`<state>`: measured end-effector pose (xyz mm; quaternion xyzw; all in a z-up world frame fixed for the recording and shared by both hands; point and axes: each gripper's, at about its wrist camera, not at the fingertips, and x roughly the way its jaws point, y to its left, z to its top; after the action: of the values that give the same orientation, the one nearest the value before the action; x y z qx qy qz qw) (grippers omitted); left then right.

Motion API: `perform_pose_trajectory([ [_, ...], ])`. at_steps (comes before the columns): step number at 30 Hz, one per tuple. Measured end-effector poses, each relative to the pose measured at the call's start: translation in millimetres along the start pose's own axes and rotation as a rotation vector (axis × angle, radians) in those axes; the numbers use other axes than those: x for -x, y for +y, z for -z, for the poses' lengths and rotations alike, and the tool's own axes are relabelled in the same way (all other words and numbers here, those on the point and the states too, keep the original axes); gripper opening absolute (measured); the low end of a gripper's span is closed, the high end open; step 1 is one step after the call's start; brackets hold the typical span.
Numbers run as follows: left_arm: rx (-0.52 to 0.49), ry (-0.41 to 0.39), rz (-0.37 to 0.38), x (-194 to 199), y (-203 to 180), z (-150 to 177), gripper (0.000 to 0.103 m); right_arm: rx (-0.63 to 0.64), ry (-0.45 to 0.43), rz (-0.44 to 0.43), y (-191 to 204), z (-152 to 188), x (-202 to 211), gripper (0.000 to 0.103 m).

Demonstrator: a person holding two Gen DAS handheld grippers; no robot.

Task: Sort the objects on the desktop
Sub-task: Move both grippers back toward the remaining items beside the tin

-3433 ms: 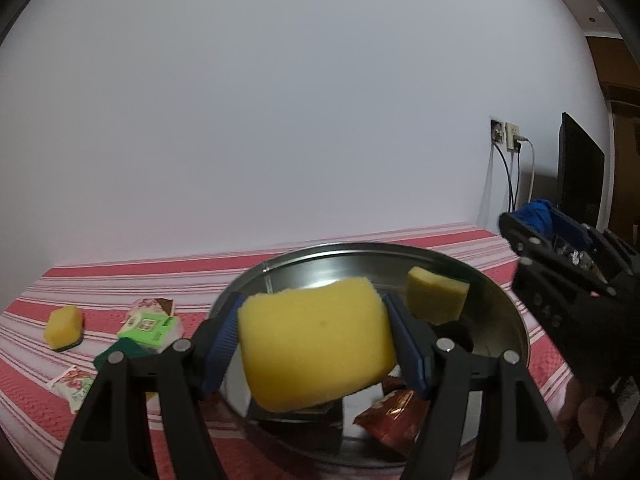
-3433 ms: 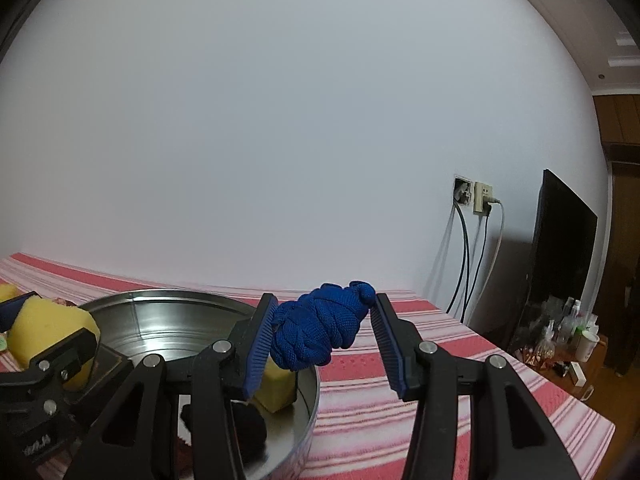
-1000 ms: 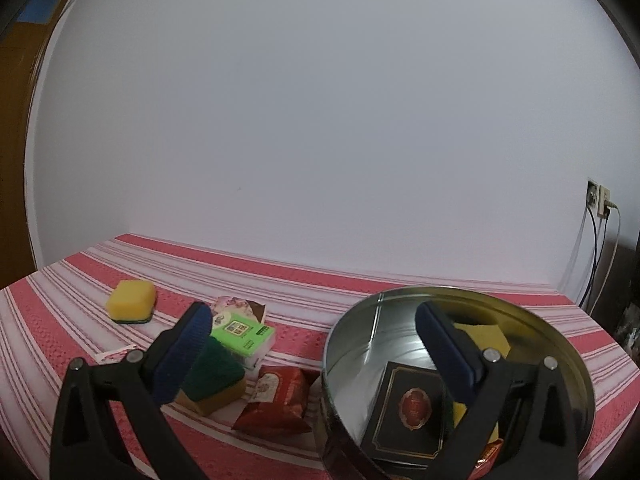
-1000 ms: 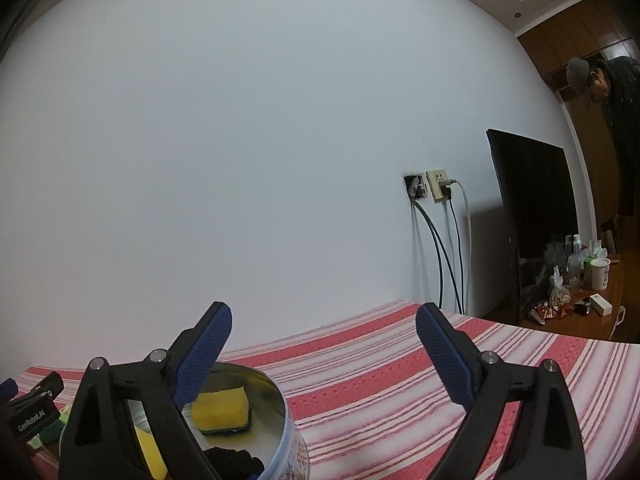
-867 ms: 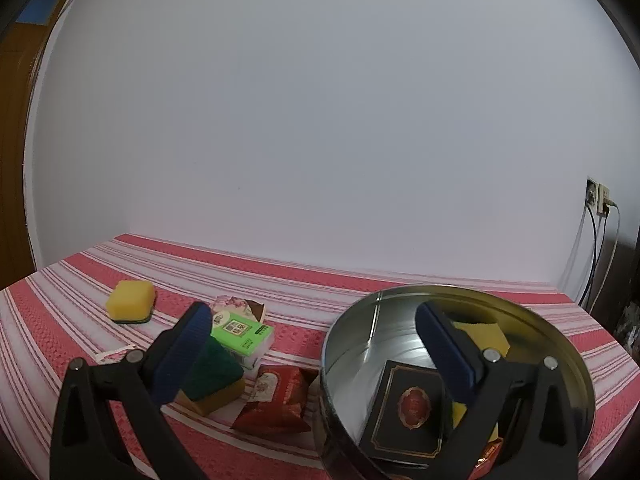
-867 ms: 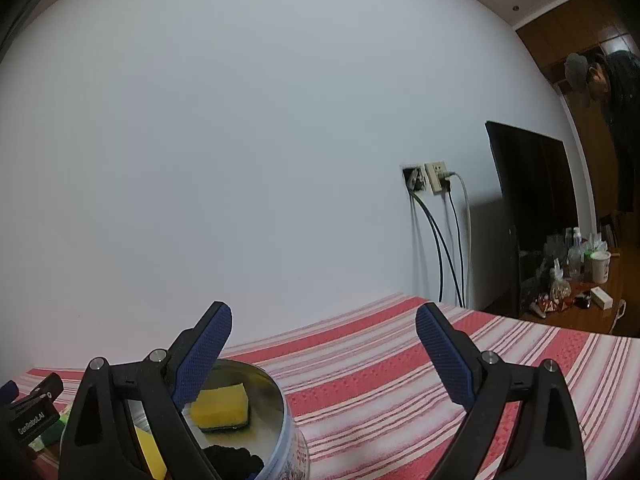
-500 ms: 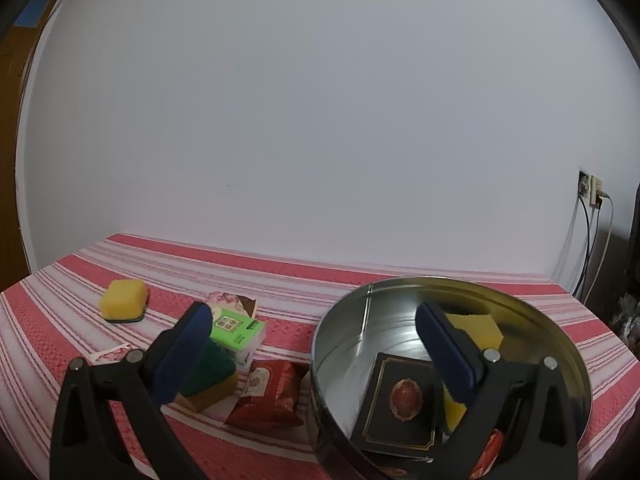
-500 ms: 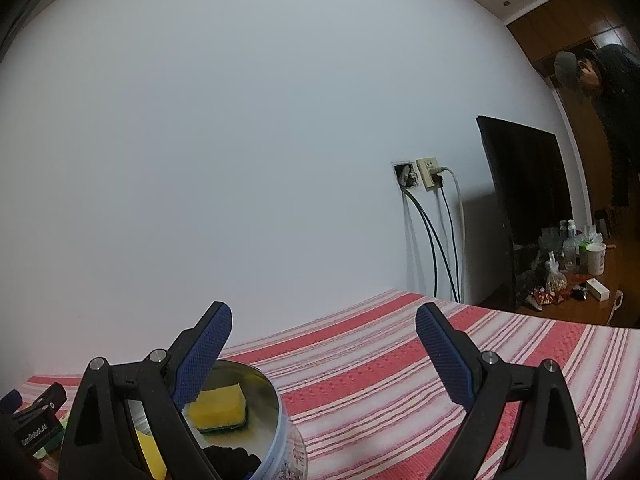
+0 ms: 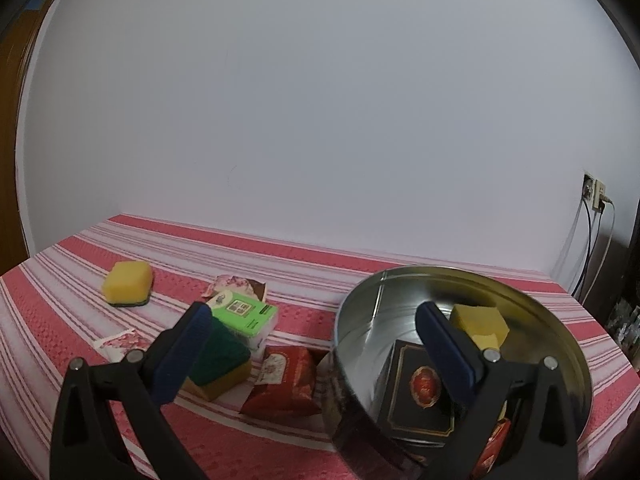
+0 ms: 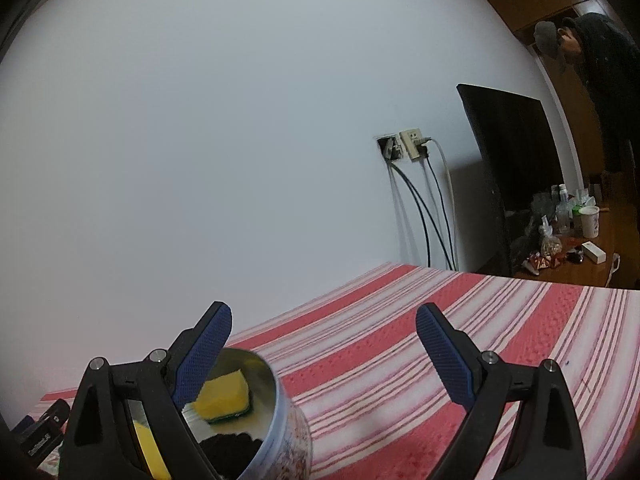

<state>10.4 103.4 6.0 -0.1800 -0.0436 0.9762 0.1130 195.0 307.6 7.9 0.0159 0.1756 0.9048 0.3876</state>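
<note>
A round metal tin [image 9: 360, 300] stands on the red striped cloth and holds a yellow sponge [image 9: 478, 322], a black box [image 9: 420, 392] and a red packet. My left gripper [image 9: 316, 348] is open and empty, held over the tin's left rim. Left of the tin lie a red packet [image 9: 286, 380], a green-topped sponge [image 9: 218, 356], a green tissue pack [image 9: 244, 314] and a yellow sponge [image 9: 128, 283]. My right gripper [image 10: 320, 356] is open and empty to the right of the tin [image 10: 286, 420], where a yellow sponge [image 10: 224, 398] shows.
A small printed sachet [image 9: 120, 342] and a pink packet [image 9: 236, 284] lie on the cloth. Wall socket with cables [image 10: 412, 148], a black screen [image 10: 512, 144] and a cluttered wooden side table [image 10: 568, 240] stand to the right. A person [image 10: 592, 80] stands at far right.
Both grippers released their loads, the yellow sponge and the blue rope, and opened. In the last second the left view drifted slightly left; the right gripper turned further right.
</note>
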Motion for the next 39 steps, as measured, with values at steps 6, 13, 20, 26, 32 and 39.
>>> perform_pose_trajectory([
  [6, -0.022, -0.005, 0.003, 6.5, 7.6, 1.1, 0.103, 0.027, 0.024, -0.047, 18.2, 7.7, 8.9, 0.095],
  [13, -0.01, 0.026, 0.0, 7.8, 28.4, -0.4, 0.103, 0.058, 0.048, -0.124, 45.5, 18.3, 22.7, 0.095],
  [20, -0.004, 0.039, -0.032, 7.3, 51.9, -1.1, 0.103, 0.075, 0.079, -0.195, 71.6, 29.2, 34.5, 0.095],
  [26, 0.021, 0.054, -0.053, 6.2, 70.5, -2.8, 0.103, 0.102, 0.095, -0.25, 94.4, 38.9, 44.1, 0.095],
  [32, 0.025, 0.064, -0.081, 4.9, 89.7, -5.1, 0.103, 0.131, 0.116, -0.303, 116.5, 46.6, 47.8, 0.095],
  [39, 0.013, 0.098, -0.174, -1.8, 136.2, -10.3, 0.102, 0.218, 0.184, -0.412, 151.1, 62.2, 58.9, 0.095],
])
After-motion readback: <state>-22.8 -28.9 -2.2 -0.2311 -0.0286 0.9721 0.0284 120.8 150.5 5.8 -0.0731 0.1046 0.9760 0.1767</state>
